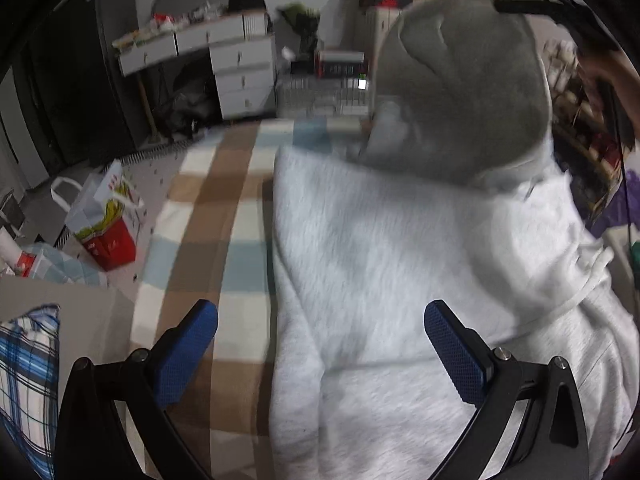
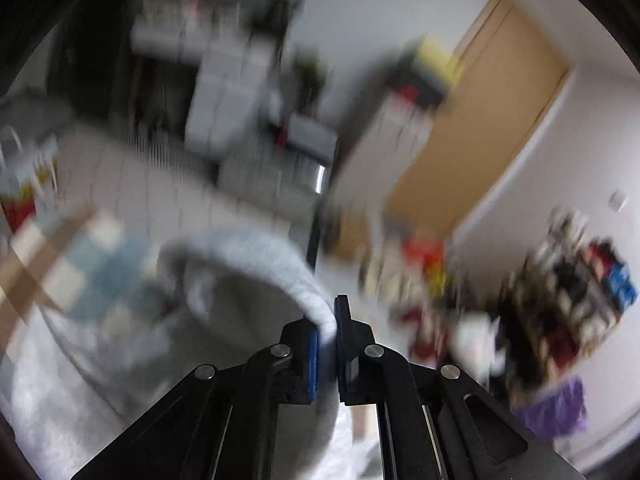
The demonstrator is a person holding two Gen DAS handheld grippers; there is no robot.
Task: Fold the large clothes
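Note:
A light grey hoodie (image 1: 420,264) lies on a checked blanket (image 1: 216,216). Its hood (image 1: 464,84), with a darker grey lining, is lifted up at the far end. My left gripper (image 1: 320,344) is open and empty, just above the hoodie's near part. In the blurred right wrist view, my right gripper (image 2: 327,334) is shut on the rim of the hood (image 2: 256,256) and holds it in the air above the hoodie body (image 2: 60,380). A white drawstring (image 1: 580,292) lies at the right.
A red and white paper bag (image 1: 106,216) stands on the floor at the left. A plaid pillow (image 1: 28,380) is at the near left. White drawers (image 1: 240,72) and a wire crate (image 1: 320,96) stand behind. A cluttered shelf (image 2: 568,304) is at the right.

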